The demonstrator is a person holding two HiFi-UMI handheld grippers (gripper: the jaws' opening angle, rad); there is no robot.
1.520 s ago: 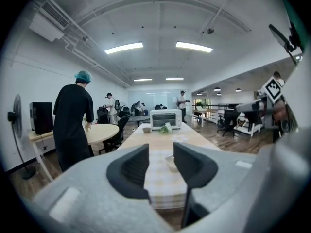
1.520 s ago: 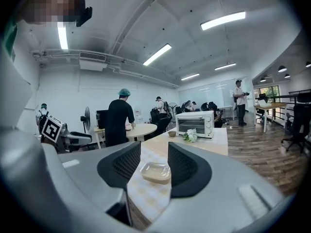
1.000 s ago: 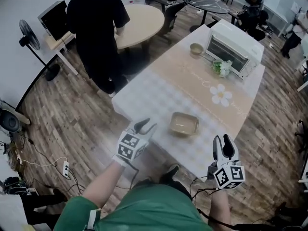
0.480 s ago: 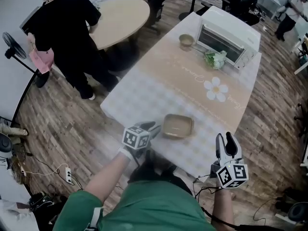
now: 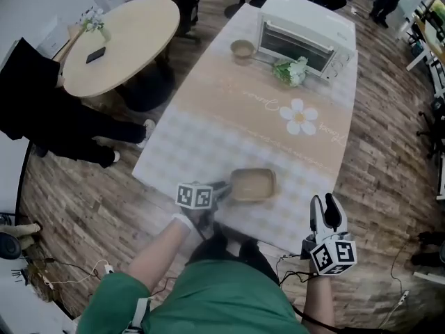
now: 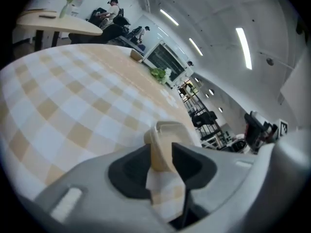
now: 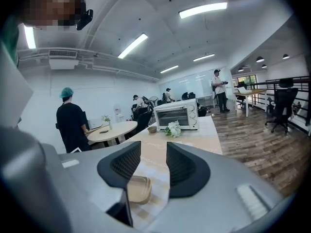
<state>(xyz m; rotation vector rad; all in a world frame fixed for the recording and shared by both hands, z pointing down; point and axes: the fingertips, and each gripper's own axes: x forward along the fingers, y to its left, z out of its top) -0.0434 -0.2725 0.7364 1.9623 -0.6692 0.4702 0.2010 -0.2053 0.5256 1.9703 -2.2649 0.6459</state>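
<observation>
Room: wood-floored office; round table at 10 o'clock of the long desk, which wears a checked and beige cloth
Left: left gripper has its jaws closed on the 9 o'clock wall of the shallow tan container; the left gripper view shows that wall pinched between both pads
Where it sits: the container lies flat on the checks at the desk's 6 o'clock end; it looks empty
Far end: small bowl, flowers and white toaster oven toward 12 o'clock
Right: right gripper hangs off the desk edge at 4 o'clock of the container, well apart from it; jaws open with nothing between them
Handling: a one-sided pinch on a thin wall will likely flex or tip; I judge it best to seat the pads deep over the rim, squeeze gently and keep it level
Writing: cursive line beside the daisy print, too small to read; the cubes carry only black-and-white square markers
</observation>
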